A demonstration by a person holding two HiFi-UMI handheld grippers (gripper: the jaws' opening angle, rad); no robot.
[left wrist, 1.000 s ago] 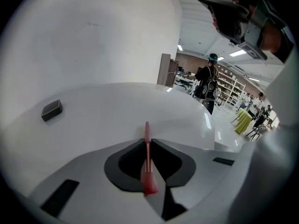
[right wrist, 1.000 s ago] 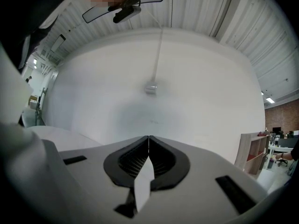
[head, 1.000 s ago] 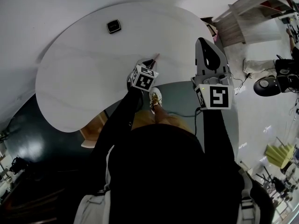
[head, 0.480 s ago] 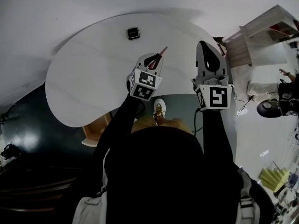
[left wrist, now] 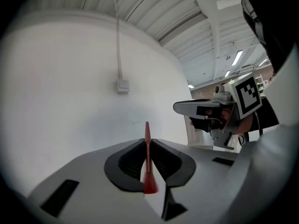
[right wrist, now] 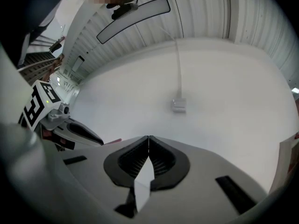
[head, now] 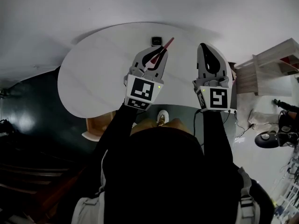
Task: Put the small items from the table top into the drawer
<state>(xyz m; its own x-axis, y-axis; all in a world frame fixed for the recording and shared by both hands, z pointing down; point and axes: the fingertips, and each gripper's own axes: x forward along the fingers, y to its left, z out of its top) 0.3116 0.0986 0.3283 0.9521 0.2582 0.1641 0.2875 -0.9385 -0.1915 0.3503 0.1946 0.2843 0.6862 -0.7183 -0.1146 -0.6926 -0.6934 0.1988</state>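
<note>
In the head view a plain white wall (head: 140,3) is filling the whole upper part of the frame. Below it a white desk (head: 88,78) with a rounded edge is standing close to this wall. A dark floor (head: 28,115) is showing at the left and a pale floor (head: 261,167) at the lower right. A light wooden shelf unit (head: 275,59) is standing at the right edge. In the left gripper view a small white box (left wrist: 123,86) is sitting on the wall, a thin cable channel (left wrist: 117,41) is running up from it, and strip lights (left wrist: 237,58) are shining under the ribbed ceiling (left wrist: 140,3) at the upper right.
</note>
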